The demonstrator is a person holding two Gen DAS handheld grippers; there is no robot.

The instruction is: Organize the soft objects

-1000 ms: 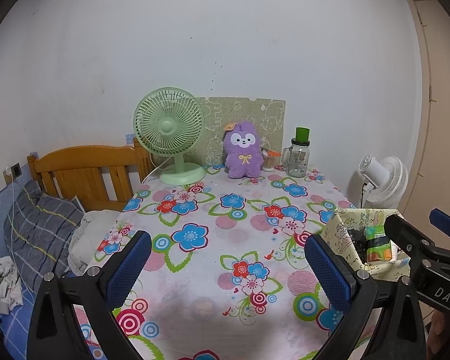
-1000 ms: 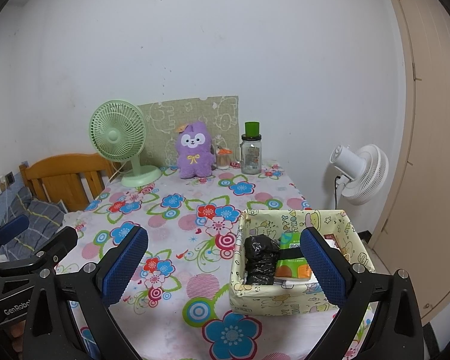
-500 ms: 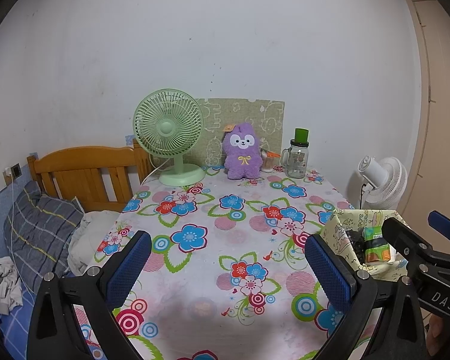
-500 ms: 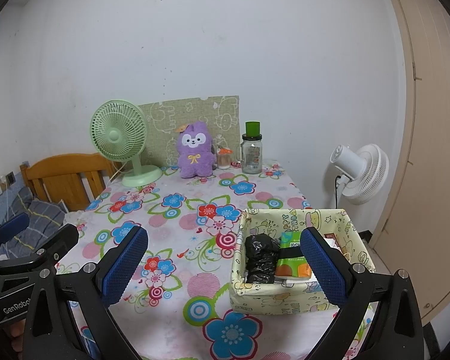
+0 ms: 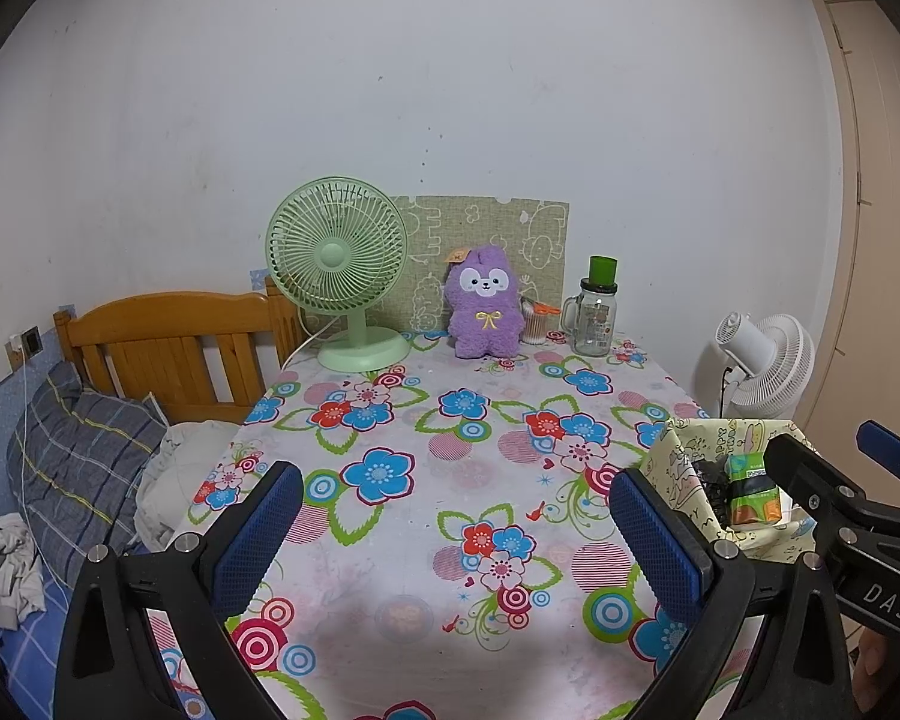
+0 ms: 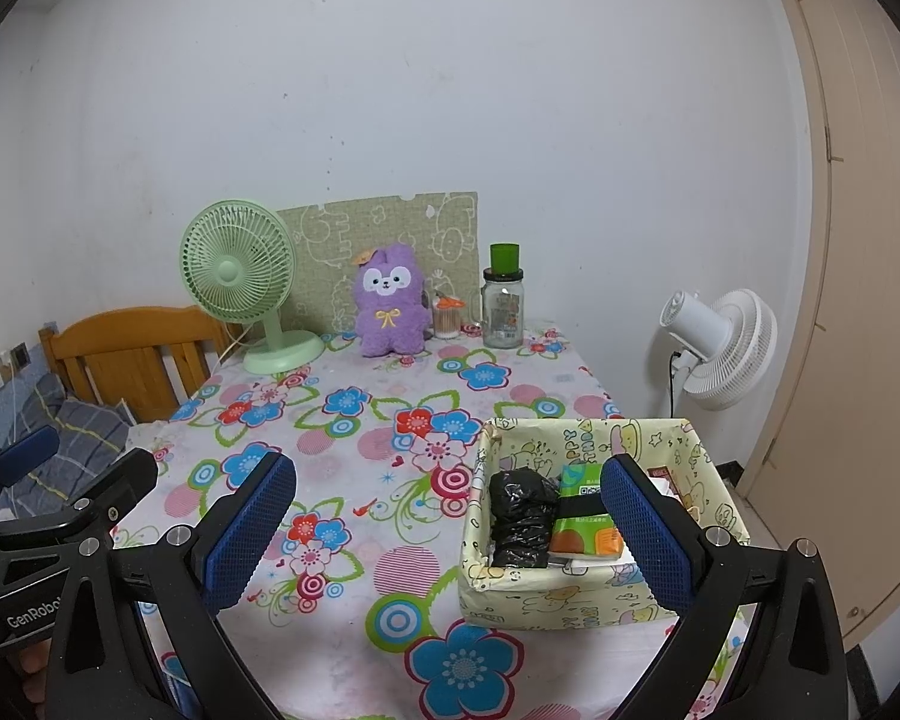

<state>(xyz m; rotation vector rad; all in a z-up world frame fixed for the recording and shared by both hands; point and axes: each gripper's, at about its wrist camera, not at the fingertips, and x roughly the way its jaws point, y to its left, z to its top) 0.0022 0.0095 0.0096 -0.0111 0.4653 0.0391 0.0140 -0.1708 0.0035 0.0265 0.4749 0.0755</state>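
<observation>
Left gripper [image 5: 453, 513]: black frame with blue ribbed pads, jaws wide apart and holding nothing; it hovers over the near left part of the flowered tablecloth [image 5: 390, 480].
Green desk fan [image 5: 342, 276]: round-caged, on a flat base at the far left of the table, just left of the toy; a rigid thing, judged outside the task.
Purple plush rabbit [image 5: 485, 309]: fluffy soft toy with a white face and a yellow bow, seated upright at the far edge of the table against a green patterned board [image 5: 540, 240]. Its long axis is vertical.
Glass jar [image 5: 595, 315]: clear mug-shaped jar with a green cap, just right of the toy, a small container with an orange top between them.
Right gripper [image 6: 447, 525]: same build, jaws likewise spread and empty, over the near right part of the table.
Fabric basket [image 6: 576, 600]: cream cartoon-print box at the near right, directly ahead of the right gripper's right finger; it contains a crumpled black bundle [image 6: 519, 516] and a green-and-orange tissue pack [image 6: 585, 531] side by side.
Governing relation: the plush lies straight ahead and well beyond both grippers, slightly right of centre in the left view and slightly left of centre in the right view.
Nearer arm: neither is clearly closer to the toy; the right one is closer to the basket.
Judged approach: a forward reach with the jaws either side of the body.
</observation>
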